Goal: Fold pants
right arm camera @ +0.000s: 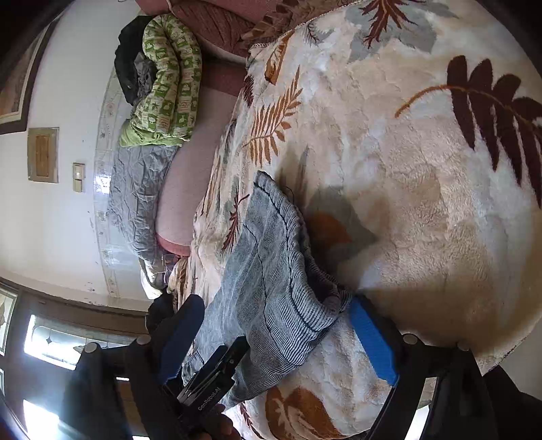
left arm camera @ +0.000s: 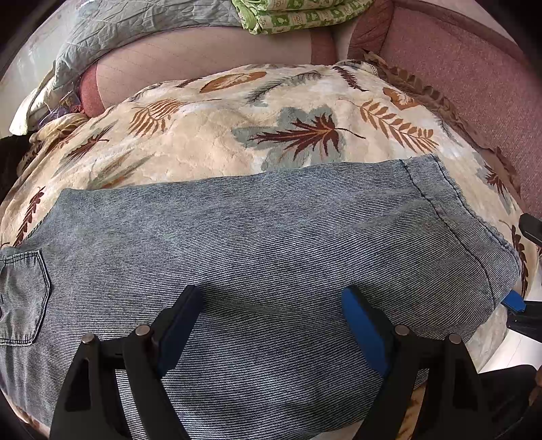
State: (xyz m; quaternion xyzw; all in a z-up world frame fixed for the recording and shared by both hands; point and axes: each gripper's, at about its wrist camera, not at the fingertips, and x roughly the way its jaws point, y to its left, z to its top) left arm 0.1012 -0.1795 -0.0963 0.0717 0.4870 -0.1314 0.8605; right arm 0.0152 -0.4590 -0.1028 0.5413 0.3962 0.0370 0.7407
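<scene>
Blue-grey striped denim pants (left arm camera: 257, 243) lie flat across a leaf-patterned blanket (left arm camera: 237, 135), a back pocket (left arm camera: 23, 294) at the left and the leg hem (left arm camera: 450, 210) at the right. My left gripper (left arm camera: 271, 304) is open just above the middle of the pants. My right gripper (right arm camera: 276, 314) is open, turned on its side, its jaws on either side of the raised hem end (right arm camera: 281, 257) of the pants. Its blue fingertip (left arm camera: 513, 301) shows at the hem corner in the left wrist view.
The blanket (right arm camera: 406, 189) covers a pink sofa (left arm camera: 457, 61). A folded green quilt (left arm camera: 298, 13) and a grey crumpled cover (left arm camera: 111, 30) lie at the back. The left gripper's body (right arm camera: 210, 375) shows in the right wrist view. A wall and window (right arm camera: 50, 338) are beyond.
</scene>
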